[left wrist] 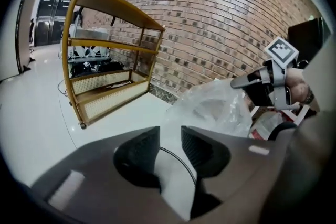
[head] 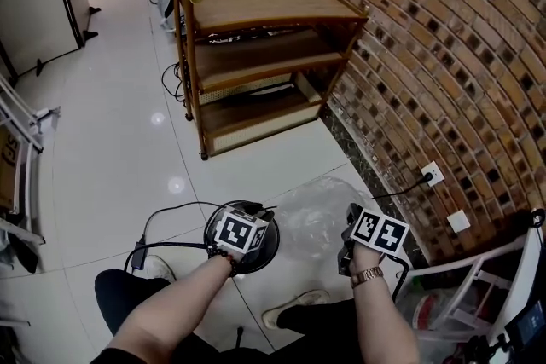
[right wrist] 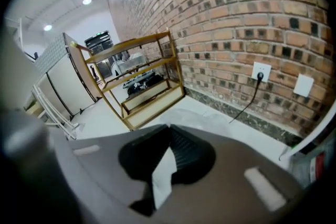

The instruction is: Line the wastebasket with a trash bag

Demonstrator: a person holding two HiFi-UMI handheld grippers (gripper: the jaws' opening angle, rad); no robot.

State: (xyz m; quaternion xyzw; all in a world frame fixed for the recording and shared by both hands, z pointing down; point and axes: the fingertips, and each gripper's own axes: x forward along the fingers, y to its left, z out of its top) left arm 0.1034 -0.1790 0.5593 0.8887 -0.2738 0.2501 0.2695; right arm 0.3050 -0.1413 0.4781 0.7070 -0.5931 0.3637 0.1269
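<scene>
Grey jaws of the right gripper (right wrist: 167, 157) were clamped tight on a fold of the thin, translucent plastic trash bag (head: 314, 216). The left gripper (left wrist: 170, 147) hovered over the rim of the round black wastebasket (head: 212, 245), its jaws a little apart. Film seemed to lie loose in the gap, not pinched. The bag ballooned right of the basket, strung left-to-right between the tools. The left gripper was nearer the opening, so the bag mouth likely had to come left and down.
</scene>
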